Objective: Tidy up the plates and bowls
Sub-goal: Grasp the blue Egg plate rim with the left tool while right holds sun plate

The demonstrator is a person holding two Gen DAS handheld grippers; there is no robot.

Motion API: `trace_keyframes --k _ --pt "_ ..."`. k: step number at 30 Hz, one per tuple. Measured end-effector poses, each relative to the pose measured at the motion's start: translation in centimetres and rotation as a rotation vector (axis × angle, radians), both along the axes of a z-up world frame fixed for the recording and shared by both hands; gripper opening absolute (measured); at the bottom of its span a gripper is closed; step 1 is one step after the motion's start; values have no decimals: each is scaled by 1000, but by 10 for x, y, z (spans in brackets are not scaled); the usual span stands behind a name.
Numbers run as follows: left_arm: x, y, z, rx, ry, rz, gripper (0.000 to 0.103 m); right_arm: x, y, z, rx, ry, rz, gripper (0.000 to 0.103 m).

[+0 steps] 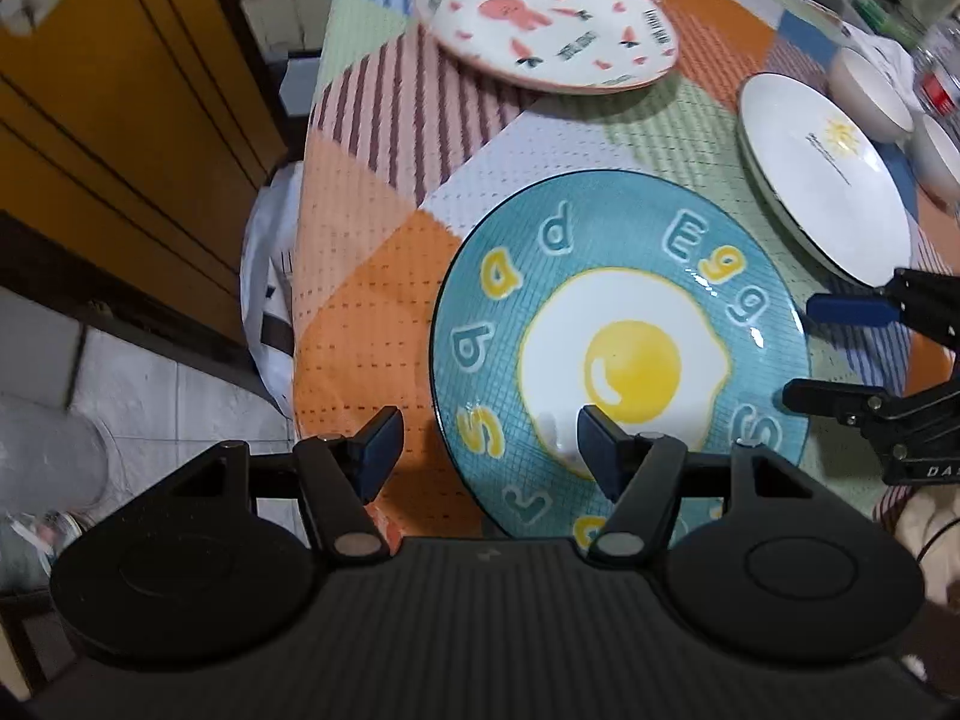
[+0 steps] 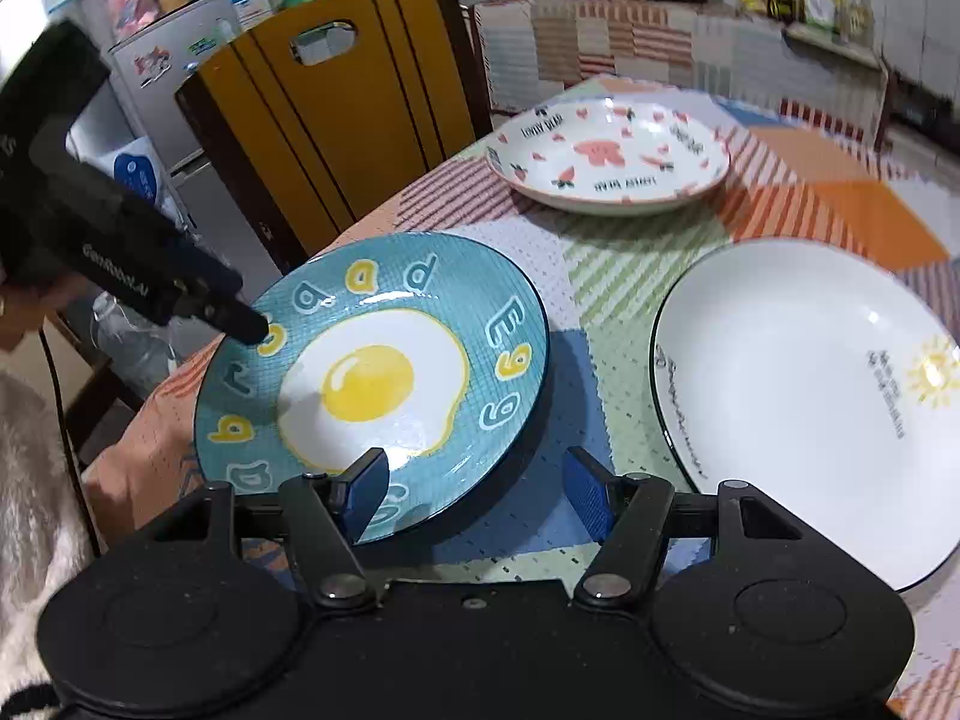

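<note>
A blue plate with a fried-egg picture lies near the table's corner. My left gripper is open, its jaws astride the plate's near rim. My right gripper is open, its jaws astride the plate's other rim; it also shows in the left wrist view. The left gripper reaches the plate's far rim in the right wrist view. A white plate with a sun drawing lies beside the blue one. A pink-patterned plate lies farther back.
Two white bowls stand beyond the sun plate near a glass jar. A yellow chair back stands against the table's left edge. The patchwork tablecloth ends at the corner by the blue plate.
</note>
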State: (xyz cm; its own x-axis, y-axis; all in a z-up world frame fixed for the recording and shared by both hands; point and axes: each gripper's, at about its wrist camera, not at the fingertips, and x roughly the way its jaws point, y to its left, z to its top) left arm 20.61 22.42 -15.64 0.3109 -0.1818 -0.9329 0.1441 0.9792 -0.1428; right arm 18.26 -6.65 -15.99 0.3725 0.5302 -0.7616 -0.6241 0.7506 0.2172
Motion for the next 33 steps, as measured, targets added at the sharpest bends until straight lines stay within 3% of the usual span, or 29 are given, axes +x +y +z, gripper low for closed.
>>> trace_keyframes --k 4,9,12,17,19,20,29,33 --pt "-1 -2 -9 15 -6 -8 58 14 -5 -9 53 94 -50 69" --pt "-1 -3 -19 15 25 -4 33 23 -5 -16 79 175 -59 68" --pt "-2 1 -22 -17 40 25 27 26 -4 -21 106 220 -63 60" --pt "1 15 -21 -68 32 102 18 23 2 -20 97 198 -65 46" --pt "-1 12 -21 -56 21 98 19 20 3 -21 86 179 -60 29" --pt "-2 9 -20 -43 11 93 20 20 4 -21 76 166 -62 27" --pt "-1 -3 -21 9 4 133 27 23 -3 -27 143 162 -106 26" --pt "-3 1 -22 -16 3 143 25 22 -3 -28 144 144 -81 26"
